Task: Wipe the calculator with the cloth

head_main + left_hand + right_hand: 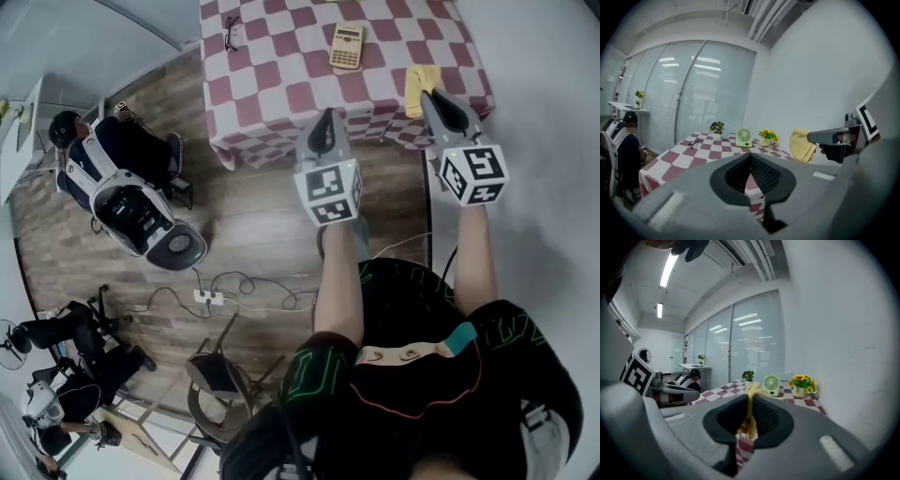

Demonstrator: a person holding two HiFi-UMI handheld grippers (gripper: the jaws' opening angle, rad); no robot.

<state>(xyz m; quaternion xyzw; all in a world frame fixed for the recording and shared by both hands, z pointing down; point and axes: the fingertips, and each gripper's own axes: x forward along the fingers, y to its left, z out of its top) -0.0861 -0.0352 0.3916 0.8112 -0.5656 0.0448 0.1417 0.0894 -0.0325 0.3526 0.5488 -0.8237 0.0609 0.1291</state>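
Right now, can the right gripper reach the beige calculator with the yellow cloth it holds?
Probably yes: the right gripper, shut on the yellow cloth, is at the checked table's near edge, with nothing lying between it and the beige calculator.

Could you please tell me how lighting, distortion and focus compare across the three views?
Head view: evenly lit, fisheye curves the table edge, calculator reads sharp. Left gripper view: dark round vignette, bright blinds, no harsh glare. Right gripper view: ceiling lamp blows out; the close cloth looks slightly soft.

both arms outstretched, left gripper (326,114) fingers together, right gripper (434,97) fingers on cloth (417,79)
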